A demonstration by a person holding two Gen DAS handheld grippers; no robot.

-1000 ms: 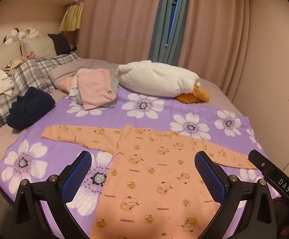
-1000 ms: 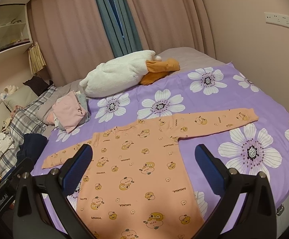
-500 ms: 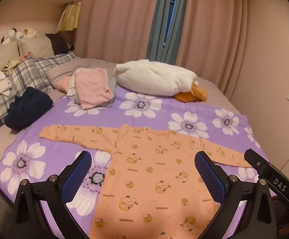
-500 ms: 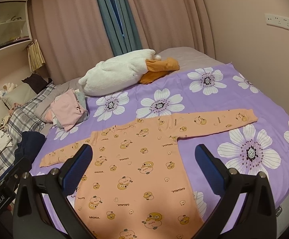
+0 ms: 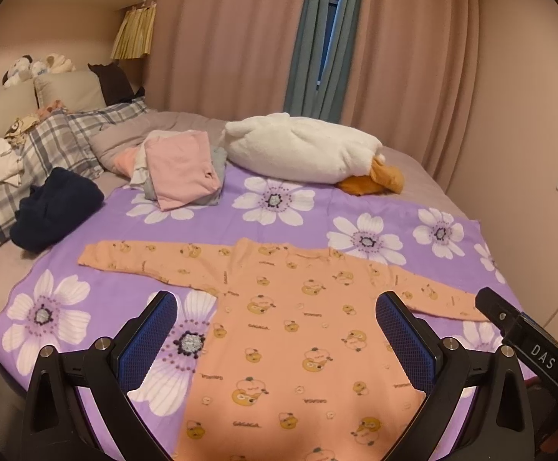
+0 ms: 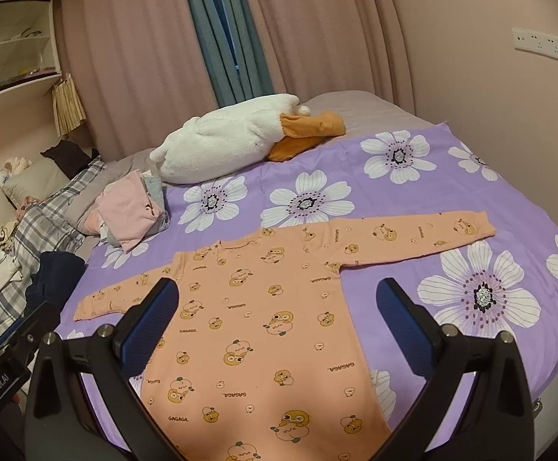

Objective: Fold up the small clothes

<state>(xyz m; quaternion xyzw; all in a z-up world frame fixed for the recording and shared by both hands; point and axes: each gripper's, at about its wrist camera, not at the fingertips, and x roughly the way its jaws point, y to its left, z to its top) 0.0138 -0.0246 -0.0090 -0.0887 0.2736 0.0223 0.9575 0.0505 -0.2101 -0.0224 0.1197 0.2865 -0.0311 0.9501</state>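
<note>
Orange cartoon-print top (image 5: 290, 330) on a purple white-flowered blanket (image 5: 125, 238); pink folded clothes (image 5: 181, 169) behind.

Over the purple flowered blanket (image 5: 98, 226), both open grippers are easing back and slightly up from the orange long-sleeved top (image 5: 298, 330). In the left wrist view, the left gripper (image 5: 277, 340) is taking in more of the garment's left sleeve and the blanket's left edge than a second ago. In the right wrist view, the right gripper (image 6: 279, 326) is drifting leftward, its frame showing less of the blanket's right edge, while the left gripper's body at the lower left is sliding lower.
</note>
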